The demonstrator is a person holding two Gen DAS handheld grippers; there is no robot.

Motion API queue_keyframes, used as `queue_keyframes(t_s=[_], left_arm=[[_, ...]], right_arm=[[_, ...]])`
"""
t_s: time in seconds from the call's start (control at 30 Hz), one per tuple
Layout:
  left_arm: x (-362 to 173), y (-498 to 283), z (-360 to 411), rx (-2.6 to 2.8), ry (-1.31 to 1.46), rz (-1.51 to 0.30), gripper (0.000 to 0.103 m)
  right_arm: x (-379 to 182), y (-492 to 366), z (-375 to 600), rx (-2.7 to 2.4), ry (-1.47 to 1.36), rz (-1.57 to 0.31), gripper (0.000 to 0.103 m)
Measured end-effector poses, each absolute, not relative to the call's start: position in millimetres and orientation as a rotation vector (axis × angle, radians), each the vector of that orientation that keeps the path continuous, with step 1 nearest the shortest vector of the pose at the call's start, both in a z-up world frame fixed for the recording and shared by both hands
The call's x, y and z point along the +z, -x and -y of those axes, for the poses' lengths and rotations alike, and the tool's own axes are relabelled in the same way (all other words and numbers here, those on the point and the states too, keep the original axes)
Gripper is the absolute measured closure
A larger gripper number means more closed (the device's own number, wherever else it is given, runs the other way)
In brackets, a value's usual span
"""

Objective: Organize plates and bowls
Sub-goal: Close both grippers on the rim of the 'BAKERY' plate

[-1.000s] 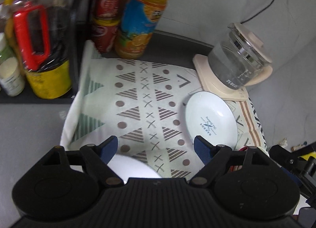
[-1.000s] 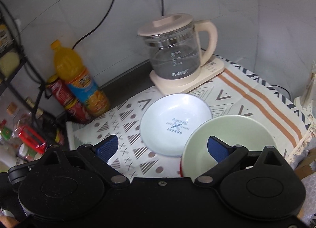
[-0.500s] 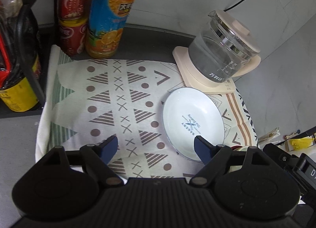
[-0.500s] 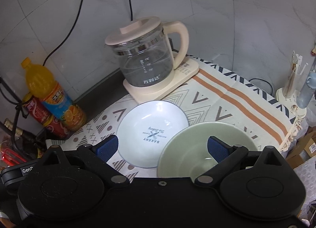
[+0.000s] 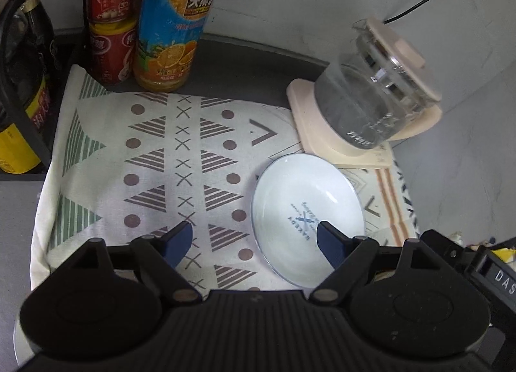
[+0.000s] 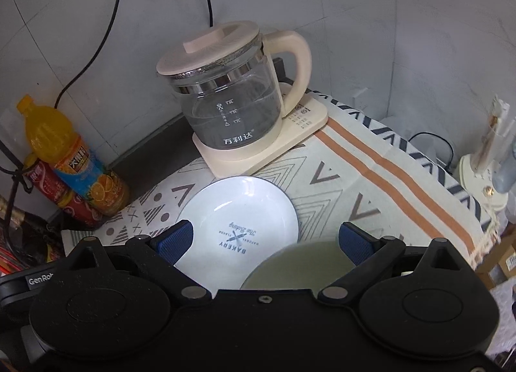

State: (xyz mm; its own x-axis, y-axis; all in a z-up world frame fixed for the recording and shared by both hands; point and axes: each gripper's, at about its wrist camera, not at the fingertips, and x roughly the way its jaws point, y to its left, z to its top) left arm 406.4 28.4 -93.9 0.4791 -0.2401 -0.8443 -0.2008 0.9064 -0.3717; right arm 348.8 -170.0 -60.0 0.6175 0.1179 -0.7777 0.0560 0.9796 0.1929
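Note:
A white plate [image 5: 308, 214] with blue "BAKERY" print lies on the patterned cloth [image 5: 154, 159], in front of the kettle. My left gripper [image 5: 254, 239] hovers above the cloth, open and empty, its right fingertip over the plate. In the right wrist view the same white plate [image 6: 238, 226] sits between the blue pads, and a pale green bowl [image 6: 300, 268] lies just right of it, partly hidden by the gripper body. My right gripper [image 6: 267, 238] is open above both dishes, holding nothing.
A glass kettle [image 6: 232, 104] on a cream base [image 6: 300, 136] stands behind the plate. An orange juice bottle [image 5: 174, 20] and red cans [image 5: 111, 23] stand at the back left beside a black rack [image 5: 19, 81]. A wall closes the back; a lamp base [image 6: 480, 175] stands at right.
Both grippers have moved forward and rightward over the cloth. The white plate has come closer in both views, and the green bowl has slid down under the right gripper body. Jaws stay equally wide.

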Motion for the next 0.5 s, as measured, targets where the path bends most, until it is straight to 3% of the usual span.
queue_keyframes(t_s=[0.5], left_arm=[[-140.1,-428.0,-14.4,0.112,0.579,-1.157,0.021]], right_arm=[[-99.6,-421.1,186.1,0.139,-0.176,-1.072,0.002]])
